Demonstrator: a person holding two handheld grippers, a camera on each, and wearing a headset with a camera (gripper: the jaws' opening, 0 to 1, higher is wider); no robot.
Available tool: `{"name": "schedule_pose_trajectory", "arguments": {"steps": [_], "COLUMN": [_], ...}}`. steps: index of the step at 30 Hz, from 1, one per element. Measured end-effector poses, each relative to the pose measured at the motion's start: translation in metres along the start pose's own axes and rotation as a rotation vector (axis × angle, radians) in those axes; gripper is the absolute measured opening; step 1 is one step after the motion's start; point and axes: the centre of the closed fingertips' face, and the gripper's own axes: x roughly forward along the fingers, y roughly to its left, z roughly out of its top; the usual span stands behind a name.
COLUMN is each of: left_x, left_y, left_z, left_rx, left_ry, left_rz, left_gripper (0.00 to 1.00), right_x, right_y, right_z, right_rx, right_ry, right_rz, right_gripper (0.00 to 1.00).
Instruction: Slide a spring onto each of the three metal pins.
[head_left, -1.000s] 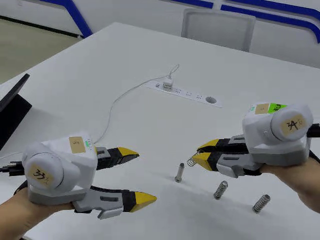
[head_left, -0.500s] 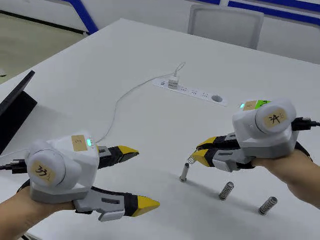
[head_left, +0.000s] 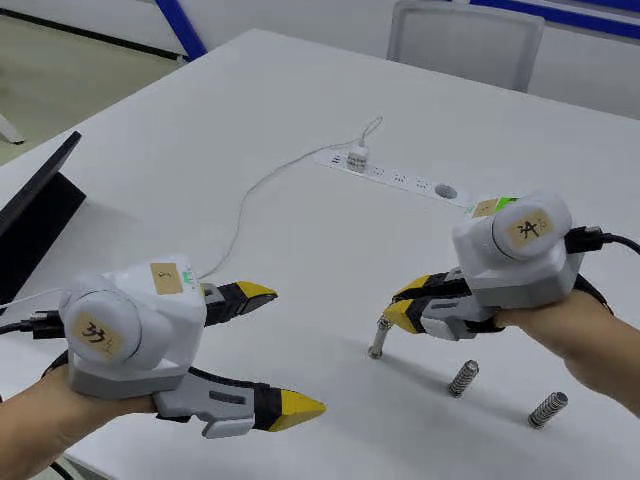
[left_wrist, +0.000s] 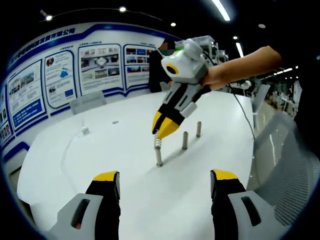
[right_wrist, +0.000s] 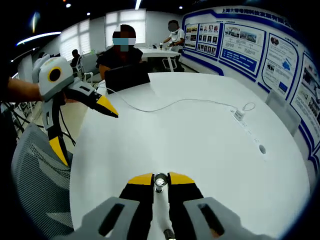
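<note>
right tongs (head_left: 400, 305) clamped on a spring (head_left: 384, 323), its lower end at the top of a pin (head_left: 376, 346) on the white bench (head_left: 300, 150), left tongs (head_left: 290, 350) spread wide holding nothing, two spring-covered pins (head_left: 463, 378) nearby

spring (right_wrist: 160, 183) clamped in right tool (right_wrist: 160, 177); left tool (right_wrist: 90, 139) spread

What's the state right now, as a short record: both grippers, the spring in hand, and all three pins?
right gripper: shut on the spring, tips just above the near pin
spring: hangs from the jaw tips, lower end at the near pin's top
near pin: upright, shaft bare
middle pin: spring on
end pin: spring on
left gripper: open, empty, well to the side of the pins
left to do: slide this spring down the near pin
</note>
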Motion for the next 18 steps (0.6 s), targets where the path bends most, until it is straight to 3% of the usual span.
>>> {"name": "schedule_pose_trajectory", "arguments": {"steps": [18], "left_x": [0.0019], "left_y": [-0.0026], "left_z": [-0.0053], "left_rx": [-0.003], "left_ry": [0.022], "left_rz": [-0.018], "left_gripper": [0.74], "right_x": [0.0014], "right_y": [-0.0033], "right_z": [-0.0024], "right_rx": [-0.042], "right_ry": [0.062], "right_rz": [-0.006], "right_gripper": [0.11]}}
